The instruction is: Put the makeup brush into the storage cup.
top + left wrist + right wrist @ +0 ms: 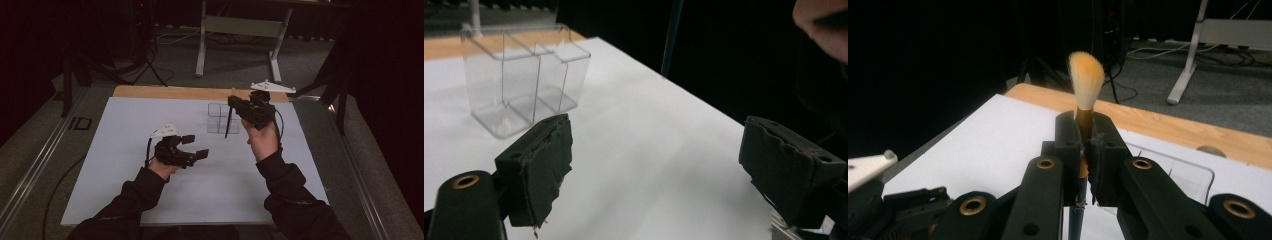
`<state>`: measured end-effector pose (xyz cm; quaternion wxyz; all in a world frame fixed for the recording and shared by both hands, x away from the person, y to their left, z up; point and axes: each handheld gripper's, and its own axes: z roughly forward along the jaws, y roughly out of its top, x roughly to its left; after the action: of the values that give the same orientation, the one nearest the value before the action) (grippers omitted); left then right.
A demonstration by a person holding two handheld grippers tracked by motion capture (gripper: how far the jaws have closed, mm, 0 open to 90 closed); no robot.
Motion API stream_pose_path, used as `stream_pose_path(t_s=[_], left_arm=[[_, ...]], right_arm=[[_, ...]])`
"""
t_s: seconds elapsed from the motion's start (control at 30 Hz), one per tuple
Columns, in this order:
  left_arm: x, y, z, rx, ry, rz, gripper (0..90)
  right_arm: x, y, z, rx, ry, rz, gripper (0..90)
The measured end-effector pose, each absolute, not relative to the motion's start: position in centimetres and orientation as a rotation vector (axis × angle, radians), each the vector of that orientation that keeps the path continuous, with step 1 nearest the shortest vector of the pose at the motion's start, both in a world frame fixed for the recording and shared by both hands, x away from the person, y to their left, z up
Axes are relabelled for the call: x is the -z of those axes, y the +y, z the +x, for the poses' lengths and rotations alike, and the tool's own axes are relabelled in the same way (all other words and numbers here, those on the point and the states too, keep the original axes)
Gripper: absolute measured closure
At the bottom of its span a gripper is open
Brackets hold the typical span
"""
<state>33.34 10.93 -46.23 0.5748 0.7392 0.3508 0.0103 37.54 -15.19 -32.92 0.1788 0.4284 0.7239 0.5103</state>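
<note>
1. Here the right claw (235, 102) is clenched on a brush (1086, 80), tuft up, handle hanging below it over the clear divided box (220, 119);
2. the left claw (196, 146) is released, jaws wide, empty above the white worktop (125, 150), the box ahead of it.

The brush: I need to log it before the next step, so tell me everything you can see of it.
The brush has a fluffy orange-and-white tuft, an amber neck and a thin dark handle. It stands roughly upright, tuft up, clamped between the jaws of the right gripper. In the high view its handle hangs down over the clear plastic organizer; whether they touch is unclear.
</note>
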Motion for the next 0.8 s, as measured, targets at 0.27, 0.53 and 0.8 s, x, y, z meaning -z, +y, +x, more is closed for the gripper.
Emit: stream_pose_path(t_s=[0.27, 0.53, 0.8], left_arm=[[46.5, 12.6, 32.9, -0.037, 0.796, 1.730, 0.0], [46.7, 14.4, 32.0, -0.108, 0.819, 1.749, 0.0], [47.2, 16.4, 30.7, -0.178, 0.840, 1.761, 0.0]], right_arm=[[31.3, -15.2, 38.8, -1.428, 2.034, 1.176, 83.9], [30.0, -14.8, 40.2, -1.389, 2.018, 1.143, 84.0], [29.1, -14.1, 41.9, -1.373, 2.013, 1.090, 84.0]])
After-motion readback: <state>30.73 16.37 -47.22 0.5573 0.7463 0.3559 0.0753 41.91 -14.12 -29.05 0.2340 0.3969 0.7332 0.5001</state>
